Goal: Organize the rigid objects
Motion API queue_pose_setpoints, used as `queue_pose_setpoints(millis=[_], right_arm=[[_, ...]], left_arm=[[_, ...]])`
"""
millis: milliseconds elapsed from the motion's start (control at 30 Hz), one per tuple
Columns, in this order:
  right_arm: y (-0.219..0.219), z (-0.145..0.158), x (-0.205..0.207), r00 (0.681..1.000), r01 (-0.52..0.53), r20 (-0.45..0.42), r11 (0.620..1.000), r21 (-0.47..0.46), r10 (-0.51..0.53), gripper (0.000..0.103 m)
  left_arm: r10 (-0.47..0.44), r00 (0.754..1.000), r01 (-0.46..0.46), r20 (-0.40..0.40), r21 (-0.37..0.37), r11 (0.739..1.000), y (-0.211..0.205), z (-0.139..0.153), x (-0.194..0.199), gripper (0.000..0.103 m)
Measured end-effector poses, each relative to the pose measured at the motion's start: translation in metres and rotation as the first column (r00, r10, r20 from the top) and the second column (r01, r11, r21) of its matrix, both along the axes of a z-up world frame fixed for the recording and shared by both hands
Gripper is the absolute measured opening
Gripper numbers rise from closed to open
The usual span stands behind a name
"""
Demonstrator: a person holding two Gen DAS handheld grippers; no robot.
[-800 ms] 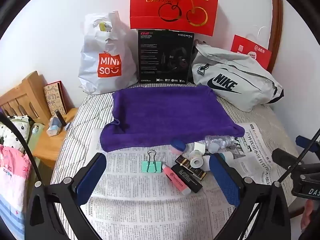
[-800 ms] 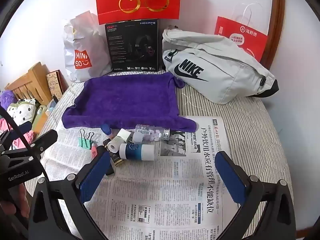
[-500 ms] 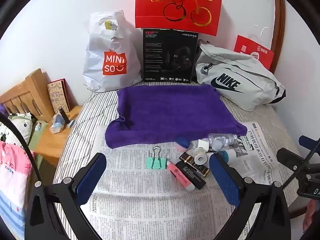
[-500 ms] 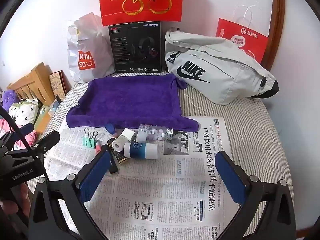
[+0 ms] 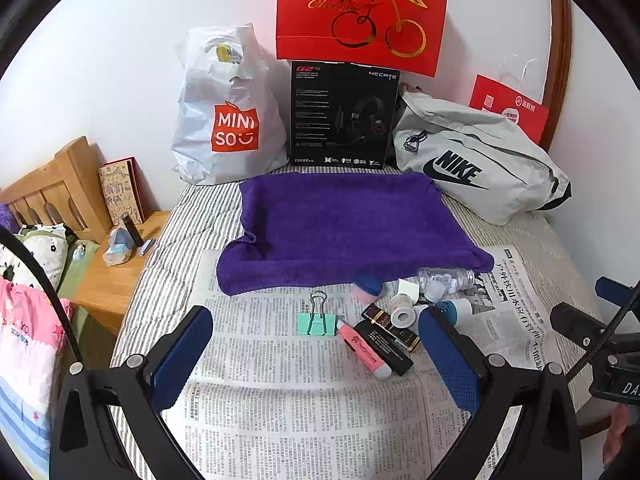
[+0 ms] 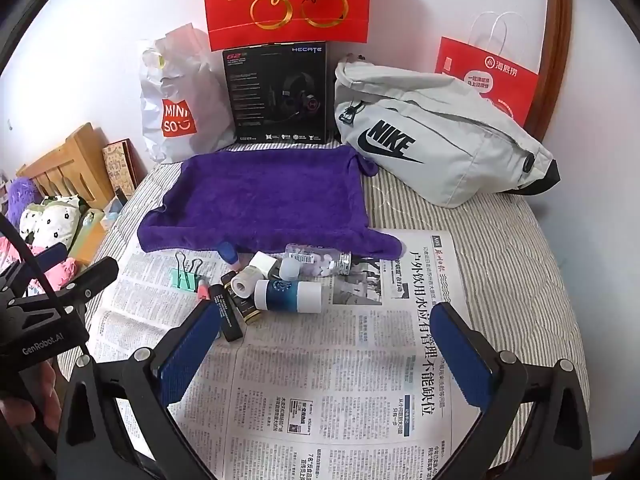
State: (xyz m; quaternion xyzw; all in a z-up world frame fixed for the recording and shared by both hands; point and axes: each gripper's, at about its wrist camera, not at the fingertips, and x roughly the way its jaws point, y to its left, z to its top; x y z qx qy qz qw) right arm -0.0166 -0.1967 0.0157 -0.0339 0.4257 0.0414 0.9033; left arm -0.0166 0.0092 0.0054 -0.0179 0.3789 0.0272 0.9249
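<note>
Newsprint-covered bed: I've backed off, both jaws wide and empty, mint metal binder clip now ahead between left gripper jaws; nothing sorted.

Towel: solid purple. Binder clip: mint green; highlighter: pink; bottle: dark blue with white ends. Bedsheet: grey-and-white stripes; newspaper: black print on white.
</note>
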Motion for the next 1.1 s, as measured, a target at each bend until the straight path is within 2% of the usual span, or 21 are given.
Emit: queue_pose_setpoints(millis=[1100], right_arm=[[0.0019,-0.0056,-0.0003,1.000,-0.004,-0.026,1.000,-0.017,0.003,0.103]], left_arm=[[-0.005,1.000,0.005,-0.018,-0.005,1.000,0.0009,-0.0001,-0.0004,0.103]])
